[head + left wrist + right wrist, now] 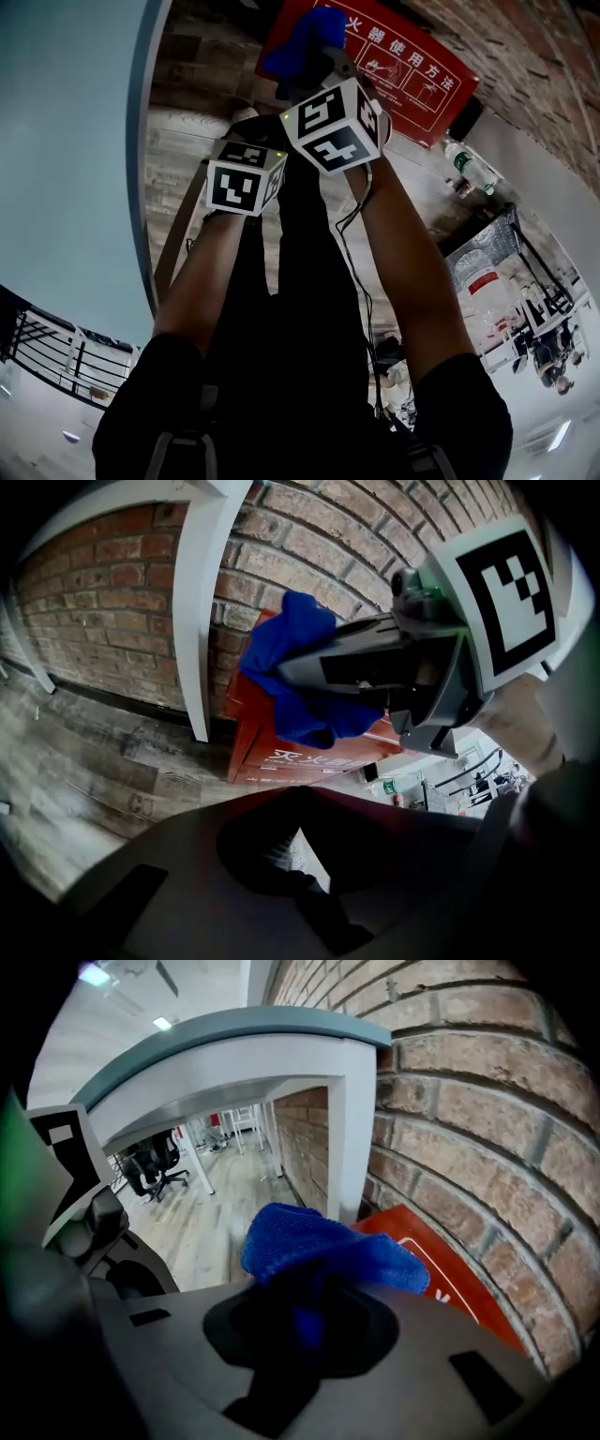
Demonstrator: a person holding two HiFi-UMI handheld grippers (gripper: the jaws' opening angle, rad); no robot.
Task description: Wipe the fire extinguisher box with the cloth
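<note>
**Blue on red, against brick**

The cloth (319, 1246) is a deep royal blue. The fire extinguisher box (412, 80) is bright red with white lettering and white-outlined panels. The right tongs (302, 1307) and left tongs (298, 850) have dark grey bodies, and their cubes (337, 127) carry black square markers on white. The wall (487, 1110) is red-brown brick with pale mortar. The floor (84, 752) is grey-brown wood grain. The pillar (349, 1138) is white, capped in teal.

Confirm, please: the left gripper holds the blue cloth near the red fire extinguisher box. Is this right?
No. The right gripper holds the blue cloth near the red fire extinguisher box; the right gripper view shows it between those jaws.
</note>
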